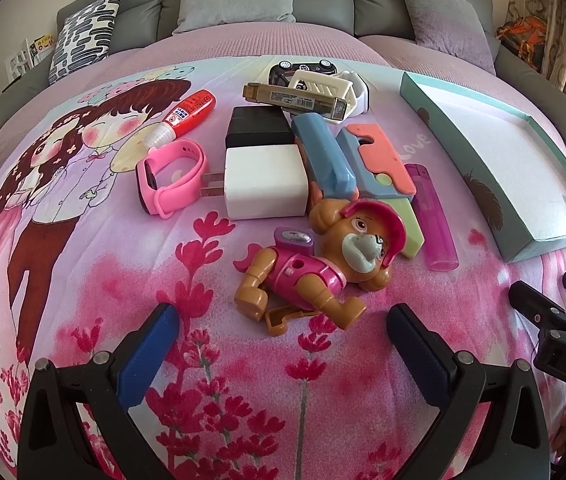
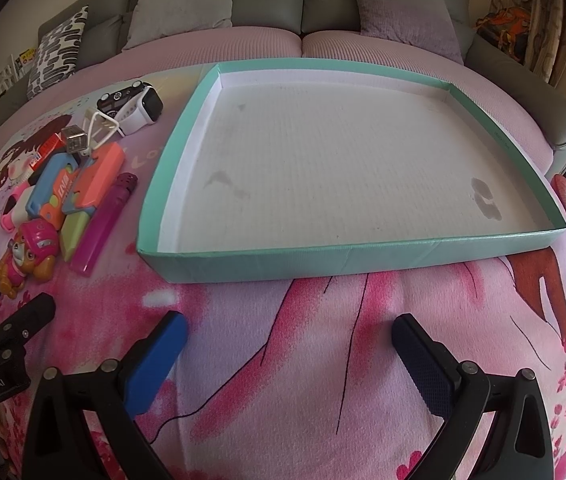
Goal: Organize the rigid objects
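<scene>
Through my left camera, my left fingers (image 1: 283,344) stand wide apart and hold nothing, hovering over a printed blanket (image 1: 83,280) spread on the bed. Just ahead of them a toy dog (image 1: 319,264) in a pink helmet lies on its side. Beyond it sit a white charger (image 1: 265,182), a black block (image 1: 259,130) touching its far side, a pink watch (image 1: 171,178) to the left, a red glue bottle (image 1: 187,116), a blue case (image 1: 323,156), a coral and blue toy (image 1: 379,160) and a purple lighter (image 1: 431,220). The teal tray (image 1: 455,152) lies off to the right. Through my right camera, my right fingers (image 2: 289,356) are spread just as wide, holding nothing, and face the tray (image 2: 355,258), whose white floor is bare. The pile lies left of it, the lighter (image 2: 103,224) nearest its wall.
</scene>
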A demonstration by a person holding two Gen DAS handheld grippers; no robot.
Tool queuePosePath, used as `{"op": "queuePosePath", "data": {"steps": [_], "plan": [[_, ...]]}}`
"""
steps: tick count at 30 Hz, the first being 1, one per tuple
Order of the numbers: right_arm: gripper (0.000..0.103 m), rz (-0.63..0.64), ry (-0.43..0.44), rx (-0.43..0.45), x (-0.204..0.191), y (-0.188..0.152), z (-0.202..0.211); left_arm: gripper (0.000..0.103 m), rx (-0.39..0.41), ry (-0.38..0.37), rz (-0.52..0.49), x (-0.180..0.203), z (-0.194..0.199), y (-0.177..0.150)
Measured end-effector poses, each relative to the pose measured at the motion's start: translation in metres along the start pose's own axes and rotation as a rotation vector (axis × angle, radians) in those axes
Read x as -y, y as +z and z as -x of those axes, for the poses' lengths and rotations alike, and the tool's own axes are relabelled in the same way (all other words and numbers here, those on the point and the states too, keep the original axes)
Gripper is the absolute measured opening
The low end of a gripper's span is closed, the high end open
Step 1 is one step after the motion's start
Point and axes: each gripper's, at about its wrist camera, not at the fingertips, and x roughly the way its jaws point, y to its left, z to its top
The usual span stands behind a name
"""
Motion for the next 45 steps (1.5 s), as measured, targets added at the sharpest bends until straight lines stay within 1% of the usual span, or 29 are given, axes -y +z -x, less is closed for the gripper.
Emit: {"op": "queuePosePath", "data": {"steps": [3,14,16,18,19,21,24,27,28,29,31,32,34,36,37,39,42,45], "plan": [[0.103,0.002,0.000,0.004,-0.001,-0.001,0.000,0.103,0.015,0.002,0.004,0.000,0.000,-0.001],[0.103,0.002,0.004,0.009,0.000,-0.004,0.003,0.103,0.013,0.008,-0.015,0.002,-0.001,0.003],[0.103,0.009,0.021,-0.004,0.002,-0.002,0.005,0.103,-0.004,-0.015,-0.009,0.000,0.002,0.003],[0.103,0.013,0.064,-0.015,0.005,0.001,0.013,0.103,-0.014,-0.086,0.011,-0.004,0.012,0.002],[0.103,-0.001,0.080,0.011,0.008,0.004,0.022,0.103,-0.009,-0.122,0.019,-0.005,0.018,0.002],[0.103,-0.025,0.094,0.073,0.012,0.011,0.041,0.103,0.017,-0.155,0.009,-0.007,0.035,0.005],[0.103,-0.046,0.109,0.180,0.016,0.022,0.069,0.103,0.077,-0.148,-0.008,-0.010,0.058,0.017],[0.103,-0.038,0.128,0.223,0.010,0.034,0.082,0.103,0.106,-0.151,0.010,-0.021,0.072,0.038],[0.103,-0.027,0.132,0.225,0.007,0.039,0.083,0.103,0.109,-0.148,0.013,-0.025,0.074,0.046],[0.103,-0.013,0.136,0.223,0.003,0.044,0.085,0.103,0.112,-0.130,0.019,-0.029,0.077,0.054],[0.103,0.008,0.144,0.235,-0.005,0.052,0.090,0.103,0.118,-0.074,0.033,-0.039,0.080,0.073],[0.103,0.015,0.152,0.245,-0.010,0.057,0.093,0.103,0.112,-0.045,0.039,-0.045,0.080,0.082],[0.103,0.033,0.174,0.248,-0.024,0.069,0.093,0.103,0.077,0.010,0.083,-0.059,0.076,0.098],[0.103,0.054,0.203,0.234,-0.038,0.077,0.090,0.103,0.046,0.001,0.158,-0.075,0.071,0.107],[0.103,0.064,0.215,0.228,-0.045,0.079,0.088,0.103,0.032,-0.010,0.198,-0.082,0.068,0.108],[0.103,0.090,0.232,0.204,-0.060,0.077,0.083,0.103,0.006,-0.012,0.244,-0.089,0.061,0.105],[0.103,0.125,0.261,0.168,-0.077,0.067,0.073,0.103,-0.041,0.030,0.271,-0.093,0.049,0.094],[0.103,0.168,0.297,0.129,-0.096,0.056,0.061,0.103,-0.069,0.051,0.291,-0.094,0.042,0.087]]}}
